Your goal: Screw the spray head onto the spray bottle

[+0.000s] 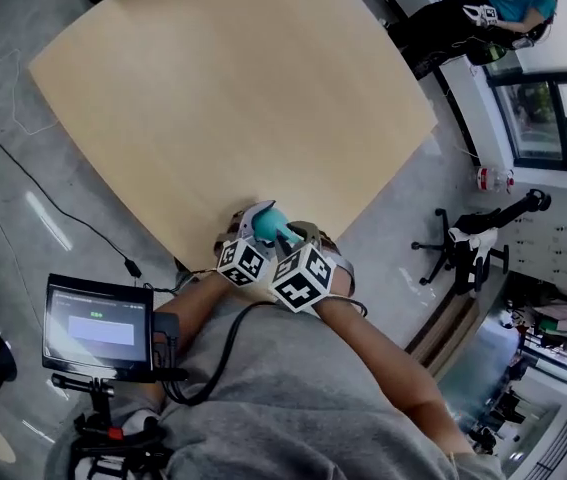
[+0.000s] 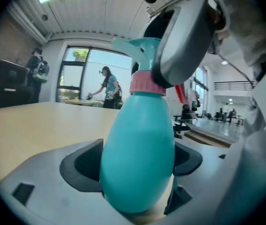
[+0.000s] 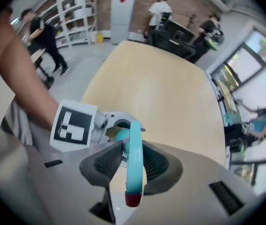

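Pale wood fills the scene: the table [image 1: 233, 98]. I work at its near edge, close to my chest, I judge for steadiness. Nearest, my left gripper [image 2: 135, 163] points roughly level and is clamped on the belly of the teal spray bottle [image 2: 137, 135]. Its pads press both flanks, holding the bottle upright so it cannot turn. Higher up, the pink collar [image 2: 147, 84] sits at the neck with the spray head [image 2: 135, 48] on top. My right gripper [image 3: 133, 164] stands over it, pointing down. Its jaws are narrowed onto the head's long teal part, red at the tip, which gives me a lever for twisting. Whether the thread is fully seated I cannot tell. Beyond, people [image 2: 108, 86] stand by the windows [image 2: 76, 71].
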The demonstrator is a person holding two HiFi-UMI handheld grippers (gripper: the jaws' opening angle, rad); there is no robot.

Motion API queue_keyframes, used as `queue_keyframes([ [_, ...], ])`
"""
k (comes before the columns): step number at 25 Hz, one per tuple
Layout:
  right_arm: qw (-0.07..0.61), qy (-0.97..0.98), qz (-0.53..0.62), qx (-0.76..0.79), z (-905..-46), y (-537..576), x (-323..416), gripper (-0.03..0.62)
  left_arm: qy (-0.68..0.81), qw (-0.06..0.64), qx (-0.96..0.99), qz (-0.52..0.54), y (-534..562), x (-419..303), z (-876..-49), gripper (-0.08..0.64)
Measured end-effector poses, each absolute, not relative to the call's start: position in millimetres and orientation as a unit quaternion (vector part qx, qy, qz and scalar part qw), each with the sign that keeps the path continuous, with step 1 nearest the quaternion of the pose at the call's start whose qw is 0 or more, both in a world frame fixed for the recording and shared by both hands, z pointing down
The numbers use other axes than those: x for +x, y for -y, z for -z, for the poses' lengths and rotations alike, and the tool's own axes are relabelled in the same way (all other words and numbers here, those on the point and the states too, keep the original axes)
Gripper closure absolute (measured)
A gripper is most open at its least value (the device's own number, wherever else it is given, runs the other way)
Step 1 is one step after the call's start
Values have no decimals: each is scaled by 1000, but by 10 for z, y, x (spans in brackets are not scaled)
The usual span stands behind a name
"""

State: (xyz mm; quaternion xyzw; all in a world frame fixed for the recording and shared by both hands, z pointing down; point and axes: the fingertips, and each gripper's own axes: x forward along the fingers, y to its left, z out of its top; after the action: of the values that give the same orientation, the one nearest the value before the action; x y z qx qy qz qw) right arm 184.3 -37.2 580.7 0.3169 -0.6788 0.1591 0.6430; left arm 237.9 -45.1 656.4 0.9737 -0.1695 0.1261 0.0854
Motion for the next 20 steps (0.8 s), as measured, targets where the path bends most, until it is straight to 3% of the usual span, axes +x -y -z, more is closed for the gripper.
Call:
queue_keyframes([
  [5, 525, 683, -291, 416, -5740, 416, 1898, 468, 230, 98, 958, -138, 537, 2384, -6578, 181],
  [10, 545, 715, -265, 349, -5494, 471, 1891, 413, 144, 84, 978, -121, 464, 2470, -6578, 181],
  [14, 570, 781, -139, 215, -4991, 547, 1851, 410, 59, 71, 988, -123, 417, 2526, -6585, 181],
  [18, 665, 727, 167, -37, -4836, 517, 2011, 410, 3, 69, 989, -129, 374, 2521, -6606, 181],
  [20, 674, 664, 282, -156, -4994, 437, 2091, 410, -15, 68, 989, -131, 370, 2506, -6612, 181],
])
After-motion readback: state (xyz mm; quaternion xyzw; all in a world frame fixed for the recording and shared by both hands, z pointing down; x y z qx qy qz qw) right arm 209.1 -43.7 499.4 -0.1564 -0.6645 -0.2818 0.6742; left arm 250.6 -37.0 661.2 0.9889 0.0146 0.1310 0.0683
